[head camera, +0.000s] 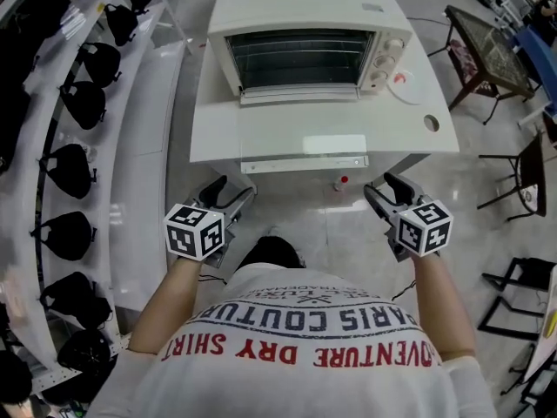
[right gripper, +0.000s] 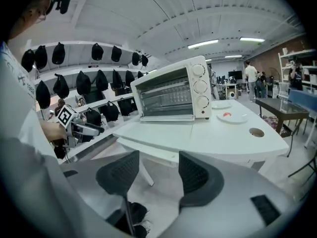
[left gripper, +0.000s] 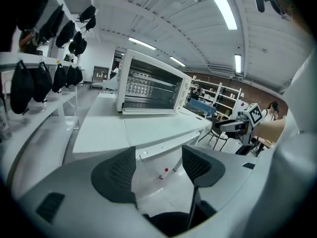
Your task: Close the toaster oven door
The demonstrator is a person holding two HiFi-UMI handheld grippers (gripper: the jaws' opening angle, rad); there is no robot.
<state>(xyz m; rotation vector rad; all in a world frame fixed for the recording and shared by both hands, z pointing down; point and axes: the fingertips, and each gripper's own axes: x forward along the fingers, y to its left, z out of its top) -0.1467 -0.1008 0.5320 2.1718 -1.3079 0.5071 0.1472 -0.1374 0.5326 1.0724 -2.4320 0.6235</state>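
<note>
Cream-white, the toaster oven sits toward the back of the white table in front of us. Its glass door stands upright against the front, already shut, and the knobs run down its right side. Just beside the oven on that side lies a white plate with something small and red on it, and nearer the table's right edge there is a round hole.

We hold both tools low, short of the table's near edge and well apart from the oven. The left gripper has its jaws spread wide with only floor between them. The right gripper is the same — jaws apart, nothing in them.

On the floor under the table's edge lies a small bottle with a red cap. To our left run white shelves hung with black bags. To our right stand dark chairs and a dark side table.
</note>
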